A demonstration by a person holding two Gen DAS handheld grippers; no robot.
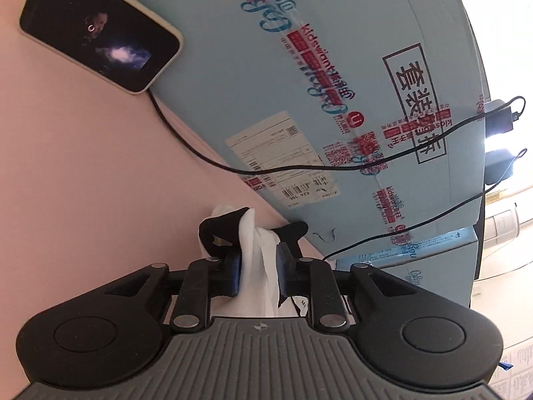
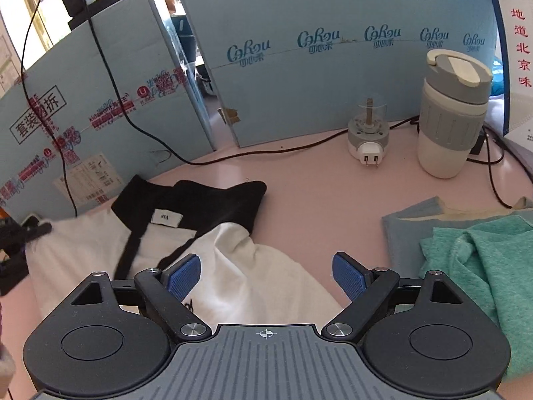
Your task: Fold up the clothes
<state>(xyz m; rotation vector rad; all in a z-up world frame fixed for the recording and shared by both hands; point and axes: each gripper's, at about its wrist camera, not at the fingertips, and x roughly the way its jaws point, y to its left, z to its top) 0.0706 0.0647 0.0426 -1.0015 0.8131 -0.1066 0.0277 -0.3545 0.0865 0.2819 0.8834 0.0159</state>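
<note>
Left wrist view: left gripper (image 1: 258,260) is clenched on a bunch of the white shirt (image 1: 258,268), white fabric with black trim pinched between the blue pads (image 1: 235,263). Cloth hangs up off the pink table (image 1: 83,183), so the grab looks like a hold on an edge or sleeve for pulling it over in a fold. Camera is rolled; the blue cardboard box (image 1: 316,83) fills the frame behind, a black cable (image 1: 299,166) draped across it. A phone (image 1: 100,30) lies on the table at the box's edge, screen dark, well clear of the cloth.

Right wrist view: right gripper (image 2: 266,275) is released, jaws wide, nothing between them. It hovers above the shirt (image 2: 233,266), which lies spread on the table (image 2: 316,193), black collar and neck label (image 2: 166,218) toward the box wall. Probably lining up for a grip on the near hem or side, to match the left hold. At the far left edge the shirt's corner is drawn toward a dark shape, likely the other gripper, but I can't tell for sure. A teal towel pile (image 2: 473,266) sits to the right, apart from the shirt. A tumbler (image 2: 453,116) and a small plug-in device (image 2: 368,133) stand at the back, out of the working area.
</note>
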